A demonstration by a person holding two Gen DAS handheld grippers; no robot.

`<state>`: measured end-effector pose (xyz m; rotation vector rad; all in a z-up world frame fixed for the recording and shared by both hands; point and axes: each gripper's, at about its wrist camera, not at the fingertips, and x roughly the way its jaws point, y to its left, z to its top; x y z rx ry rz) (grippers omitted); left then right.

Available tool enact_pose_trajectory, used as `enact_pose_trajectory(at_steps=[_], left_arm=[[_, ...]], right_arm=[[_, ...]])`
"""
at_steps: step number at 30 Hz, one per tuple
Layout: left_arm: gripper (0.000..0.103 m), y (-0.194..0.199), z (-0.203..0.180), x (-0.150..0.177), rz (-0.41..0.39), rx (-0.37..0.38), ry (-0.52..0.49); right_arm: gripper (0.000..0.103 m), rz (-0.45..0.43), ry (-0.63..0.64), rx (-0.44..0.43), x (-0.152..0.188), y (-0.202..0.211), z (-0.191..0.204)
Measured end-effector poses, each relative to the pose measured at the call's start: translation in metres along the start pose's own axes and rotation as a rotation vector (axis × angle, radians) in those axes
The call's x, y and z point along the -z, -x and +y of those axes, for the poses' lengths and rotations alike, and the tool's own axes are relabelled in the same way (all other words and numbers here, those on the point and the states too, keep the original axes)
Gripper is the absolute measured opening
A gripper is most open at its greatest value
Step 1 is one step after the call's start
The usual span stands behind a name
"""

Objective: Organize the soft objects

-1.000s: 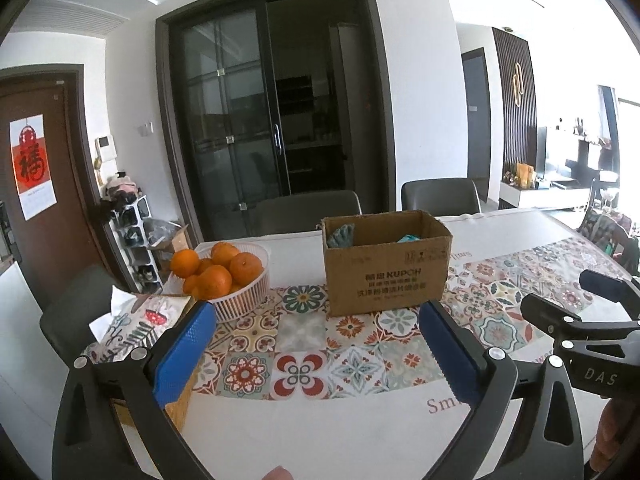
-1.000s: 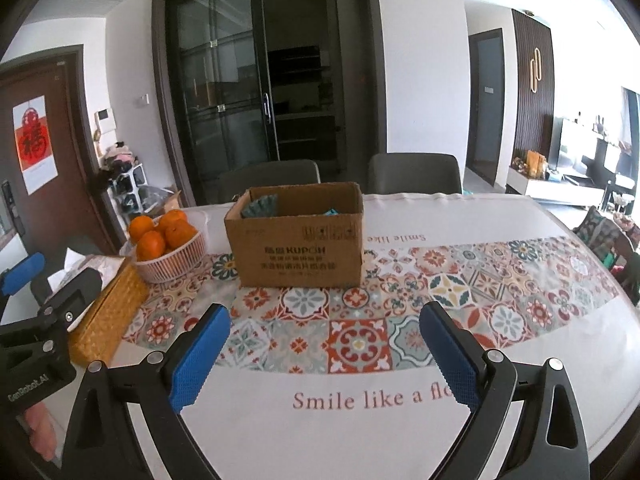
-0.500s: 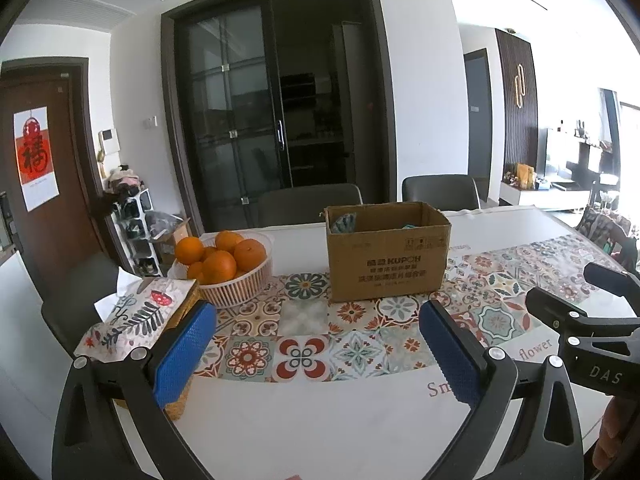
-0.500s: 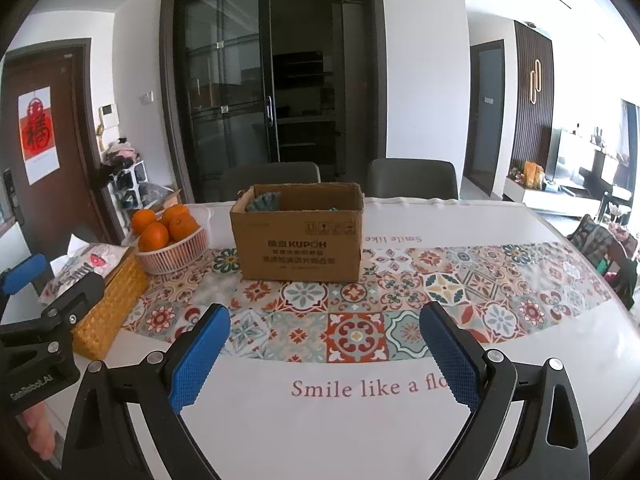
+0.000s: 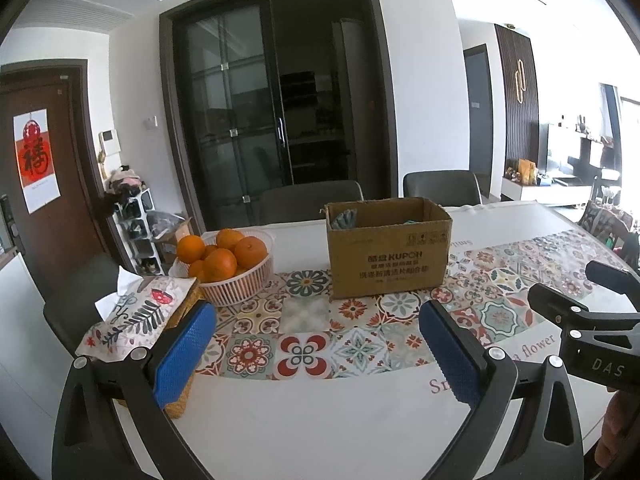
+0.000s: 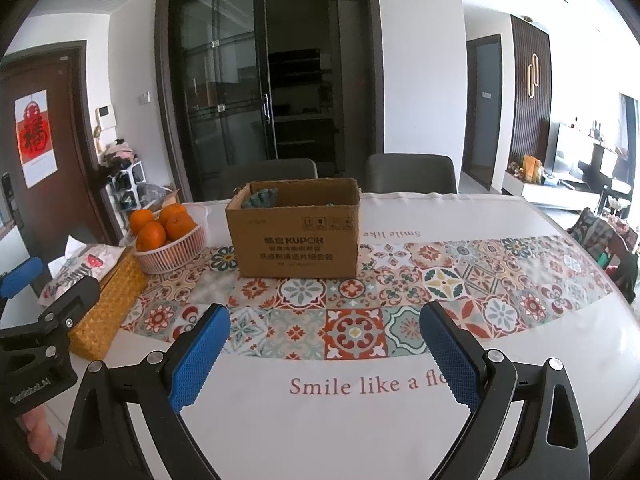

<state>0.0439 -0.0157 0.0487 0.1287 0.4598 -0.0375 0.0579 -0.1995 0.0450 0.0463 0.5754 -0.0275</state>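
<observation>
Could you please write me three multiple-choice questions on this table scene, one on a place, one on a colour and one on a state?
1. Where does the basket of oranges stand relative to the cardboard box?
A. to its left
B. to its right
C. inside it

2. What colour are the pads on the right gripper?
A. red
B. blue
C. green

3. How do the left gripper and right gripper stand?
A. both shut on cloth
B. one open, one shut
C. both open and empty

Answers:
1 A, the basket sits left of the box between it and the woven tissue box.
2 B, both pads are blue mesh.
3 C, each shows a wide gap with only the tablecloth behind.
</observation>
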Motion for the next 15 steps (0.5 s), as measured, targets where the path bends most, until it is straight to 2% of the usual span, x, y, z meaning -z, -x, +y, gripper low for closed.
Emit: enact_pose_trajectory(at_steps=[15], left_arm=[[0.103,-0.0039,-0.0001,0.0012,0.010,0.008,0.001]], right_arm=[[0.097,0.005,-0.004,0.002,0.0007,-0.0019,0.0004]])
